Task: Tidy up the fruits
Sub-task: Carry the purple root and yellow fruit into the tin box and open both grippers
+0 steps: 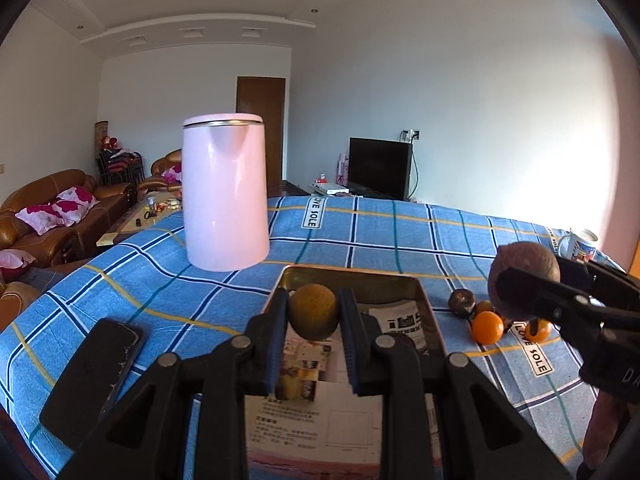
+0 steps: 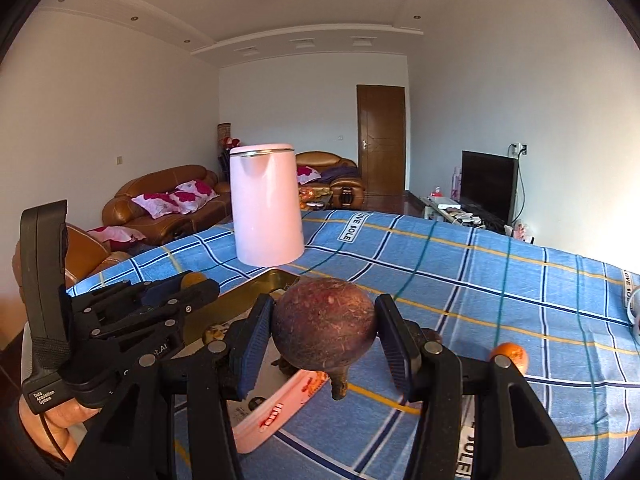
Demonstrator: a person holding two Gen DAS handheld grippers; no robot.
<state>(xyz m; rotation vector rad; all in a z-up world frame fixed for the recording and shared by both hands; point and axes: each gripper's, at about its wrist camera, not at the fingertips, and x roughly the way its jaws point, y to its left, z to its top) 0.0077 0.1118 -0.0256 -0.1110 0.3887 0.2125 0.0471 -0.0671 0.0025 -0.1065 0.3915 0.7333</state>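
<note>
My left gripper [image 1: 313,316] is shut on a yellow-green round fruit [image 1: 313,311] and holds it above the gold tin box [image 1: 424,300], which has printed papers inside. My right gripper [image 2: 325,334] is shut on a large brown round fruit [image 2: 325,322] with a stem at its underside, held above the table next to the tin [image 2: 276,278]. In the left wrist view the right gripper [image 1: 560,304] and its brown fruit [image 1: 524,264] are at the right. Two oranges [image 1: 487,327] and a dark small fruit [image 1: 461,302] lie on the cloth beside the tin.
A pink kettle [image 1: 225,196] stands behind the tin on the blue checked tablecloth [image 1: 380,236]. A black phone [image 1: 92,372] lies at the left front. A mug [image 1: 580,244] stands at the far right. One orange [image 2: 509,354] shows right of my right gripper.
</note>
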